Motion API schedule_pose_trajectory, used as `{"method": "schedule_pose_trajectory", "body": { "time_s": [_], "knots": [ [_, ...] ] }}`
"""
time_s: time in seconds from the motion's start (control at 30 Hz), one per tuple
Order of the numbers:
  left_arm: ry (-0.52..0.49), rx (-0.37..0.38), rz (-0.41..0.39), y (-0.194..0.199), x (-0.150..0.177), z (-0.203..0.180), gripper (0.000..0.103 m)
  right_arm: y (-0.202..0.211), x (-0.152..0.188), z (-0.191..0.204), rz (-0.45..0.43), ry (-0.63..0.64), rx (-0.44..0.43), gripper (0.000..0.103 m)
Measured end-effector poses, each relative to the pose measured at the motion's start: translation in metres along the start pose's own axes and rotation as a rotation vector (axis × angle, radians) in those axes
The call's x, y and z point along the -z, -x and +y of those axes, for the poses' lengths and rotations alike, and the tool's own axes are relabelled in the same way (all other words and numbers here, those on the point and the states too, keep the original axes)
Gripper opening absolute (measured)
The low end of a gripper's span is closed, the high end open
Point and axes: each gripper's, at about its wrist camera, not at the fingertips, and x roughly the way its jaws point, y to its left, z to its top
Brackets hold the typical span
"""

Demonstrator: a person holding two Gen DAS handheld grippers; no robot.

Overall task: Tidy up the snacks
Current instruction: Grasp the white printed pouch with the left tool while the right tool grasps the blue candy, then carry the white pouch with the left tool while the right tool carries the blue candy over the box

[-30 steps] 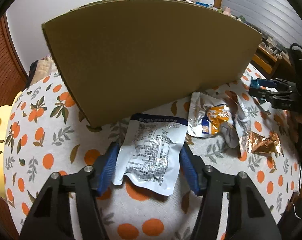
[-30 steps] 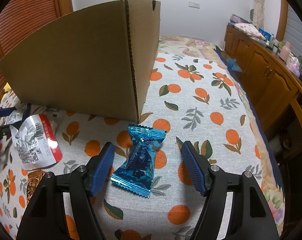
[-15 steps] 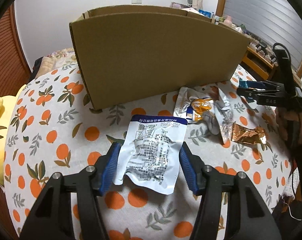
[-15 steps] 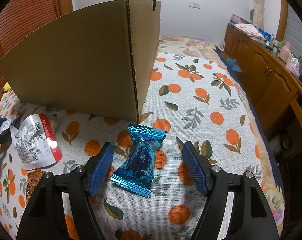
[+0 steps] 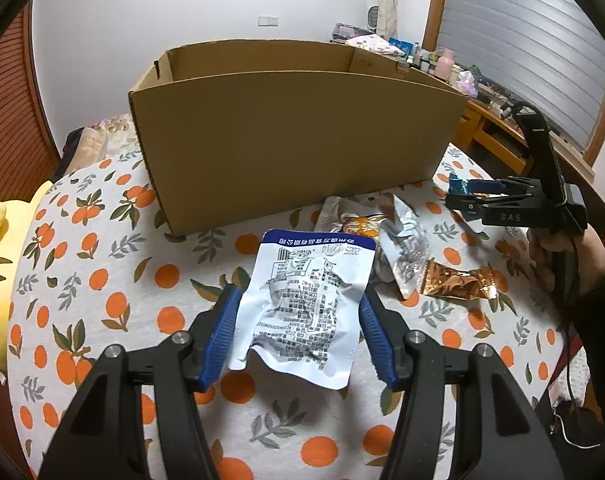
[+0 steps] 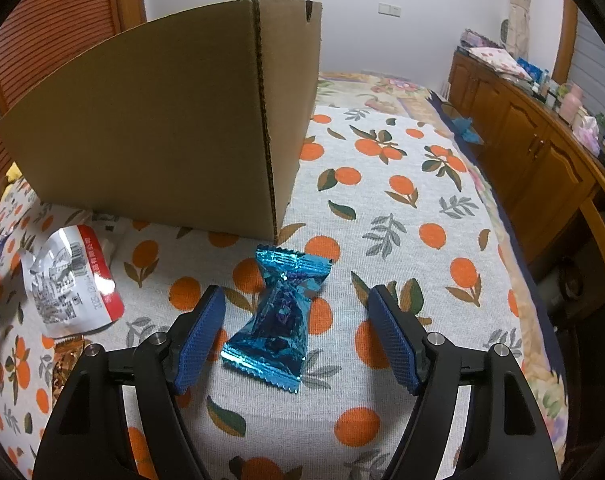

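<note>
A: Where are the snacks?
B: The left gripper (image 5: 298, 334) clamps a white printed foil pouch (image 5: 302, 308); the open brown cardboard box (image 5: 294, 136) stands at twelve o'clock.
A: And the right gripper (image 6: 296, 338)?
B: Fingers apart around a blue foil candy wrapper (image 6: 280, 316). The slick foil could slip as they close.
</note>
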Motion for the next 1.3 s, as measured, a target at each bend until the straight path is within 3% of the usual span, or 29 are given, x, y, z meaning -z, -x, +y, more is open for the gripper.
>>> {"method": "schedule_pose_trajectory", "body": {
  "time_s": [0.13, 0.2, 0.3, 0.7, 1.3],
  "knots": [
    [-0.007, 0.007, 0.001, -0.001, -0.002, -0.004, 0.058, 0.006, -0.001, -0.002, 0.003, -0.003, -0.031, 0.057],
    [-0.01, 0.007, 0.002, -0.002, -0.004, -0.007, 0.058, 0.008, -0.002, -0.003, 0.009, -0.001, -0.048, 0.04],
    [-0.013, 0.007, 0.007, -0.005, -0.007, -0.007, 0.058, 0.01, -0.003, -0.006, 0.012, -0.001, -0.059, 0.023],
    [-0.02, 0.027, 0.003, -0.01, -0.017, -0.013, 0.058, 0.03, 0.01, -0.014, -0.021, -0.025, -0.115, 0.02],
    [-0.067, 0.045, -0.132, 0.037, -0.06, -0.024, 0.058, 0.094, -0.009, 0.01, -0.164, 0.057, -0.156, 0.02]
  ]
}}
